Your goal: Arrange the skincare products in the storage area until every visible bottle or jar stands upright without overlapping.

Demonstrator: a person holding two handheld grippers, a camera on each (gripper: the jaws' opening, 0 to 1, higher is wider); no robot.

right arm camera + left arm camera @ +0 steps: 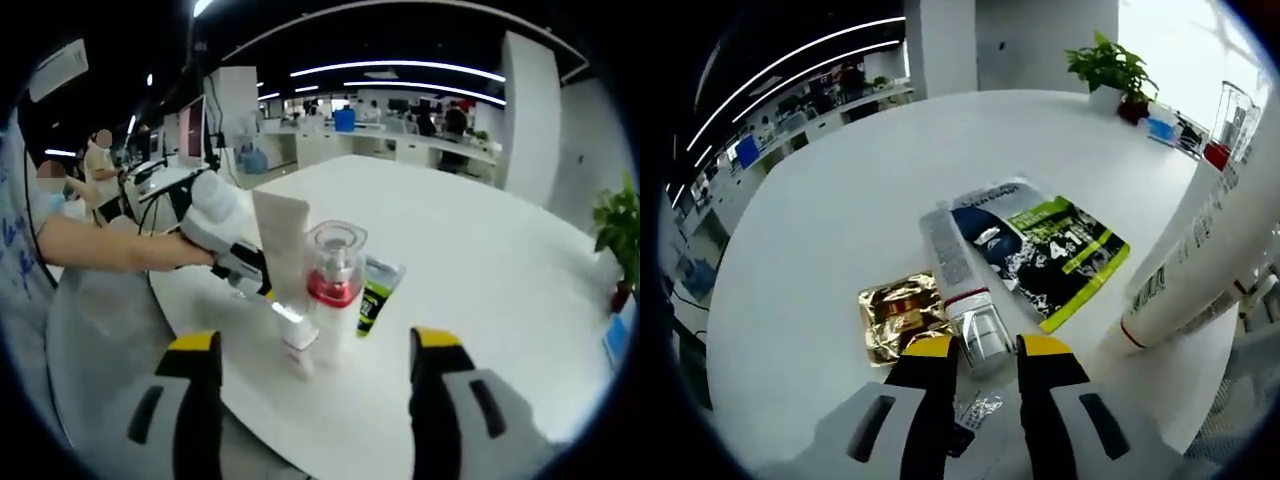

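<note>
Where the white tube (958, 285) lies flat on the round white desk (820, 220), its clear cap sits between the yellow-tipped jaws of the left tongs (985, 347), which are closed around it. A gold sachet (902, 314) lies just beside it, a green-and-black packet (1045, 250) on the other side. In the right gripper view, the right tongs (314, 345) are spread wide before a red-collared bottle (331, 285) standing upright.
</note>
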